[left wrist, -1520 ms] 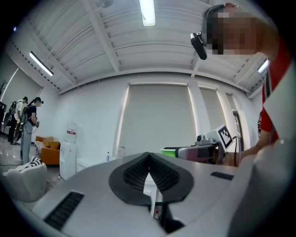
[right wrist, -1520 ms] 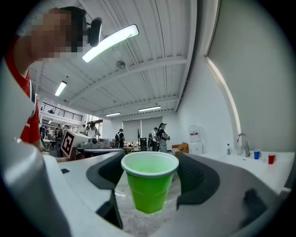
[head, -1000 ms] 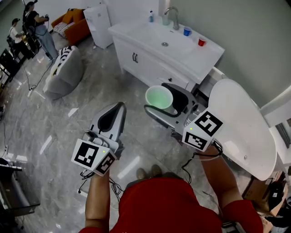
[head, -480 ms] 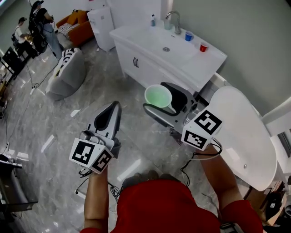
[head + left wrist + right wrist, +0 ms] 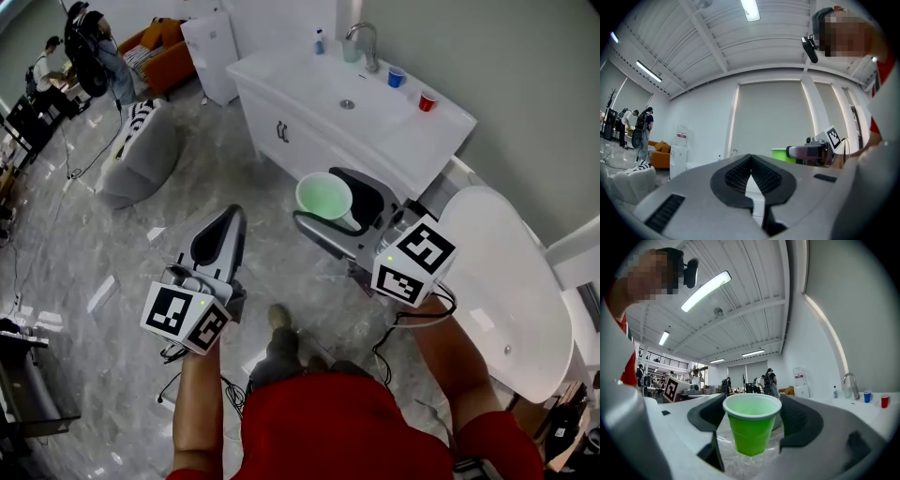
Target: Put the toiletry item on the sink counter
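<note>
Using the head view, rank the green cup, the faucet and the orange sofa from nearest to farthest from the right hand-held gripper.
1. Green cup: held by the right hand-held gripper.
2. Faucet: ahead, at the back of the sink counter.
3. Orange sofa: far left, across the room.

Both tools share a pale grey, smoothly curved shell. The left hand-held gripper (image 5: 226, 223) has black ribbed pads (image 5: 735, 174) lining its jaws, and the right hand-held gripper (image 5: 330, 197) has the same black lining. At the rear of each sits a white cube, left (image 5: 186, 319) and right (image 5: 412, 262), printed with black square markers and carrying a small green light. Thin black cables (image 5: 398, 326) trail beneath the cubes. The person wears a red short-sleeved top (image 5: 347, 427), dark trousers (image 5: 277, 354), a brownish shoe (image 5: 278, 317) and a black head-mounted camera (image 5: 689, 269).
</note>
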A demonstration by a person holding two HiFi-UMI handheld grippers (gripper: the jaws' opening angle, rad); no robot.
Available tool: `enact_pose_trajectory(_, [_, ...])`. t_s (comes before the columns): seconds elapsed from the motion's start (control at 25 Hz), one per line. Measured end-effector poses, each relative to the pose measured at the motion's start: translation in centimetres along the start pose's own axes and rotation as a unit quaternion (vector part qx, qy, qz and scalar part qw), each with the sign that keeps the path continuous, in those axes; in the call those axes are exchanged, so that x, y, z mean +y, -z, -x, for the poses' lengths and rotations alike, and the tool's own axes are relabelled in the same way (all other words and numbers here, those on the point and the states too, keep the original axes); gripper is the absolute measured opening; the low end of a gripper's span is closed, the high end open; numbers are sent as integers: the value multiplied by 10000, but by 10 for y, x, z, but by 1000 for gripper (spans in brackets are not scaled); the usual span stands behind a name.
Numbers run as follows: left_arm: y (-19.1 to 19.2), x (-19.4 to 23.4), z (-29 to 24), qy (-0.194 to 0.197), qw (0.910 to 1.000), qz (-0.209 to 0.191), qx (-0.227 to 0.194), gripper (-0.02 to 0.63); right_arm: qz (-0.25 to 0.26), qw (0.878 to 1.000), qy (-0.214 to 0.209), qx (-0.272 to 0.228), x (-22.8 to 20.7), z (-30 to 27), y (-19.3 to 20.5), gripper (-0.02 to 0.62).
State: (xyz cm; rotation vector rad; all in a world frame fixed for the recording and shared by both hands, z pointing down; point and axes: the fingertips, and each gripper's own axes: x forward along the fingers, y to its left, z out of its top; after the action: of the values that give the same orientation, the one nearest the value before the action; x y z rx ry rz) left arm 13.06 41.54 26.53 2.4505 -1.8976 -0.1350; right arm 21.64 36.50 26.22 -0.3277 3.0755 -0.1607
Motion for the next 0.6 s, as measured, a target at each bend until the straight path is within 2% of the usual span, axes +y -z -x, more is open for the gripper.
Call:
enact_pose_trajectory(0.28, [8,41,-37,144,9999,4,19,17,17,10000,88,16,-35,-37,2,331])
enact_pose_trajectory(0.6, [0,125,-96,420,9991,3,42,17,105,9994,318,79,-87,-117,-5,331])
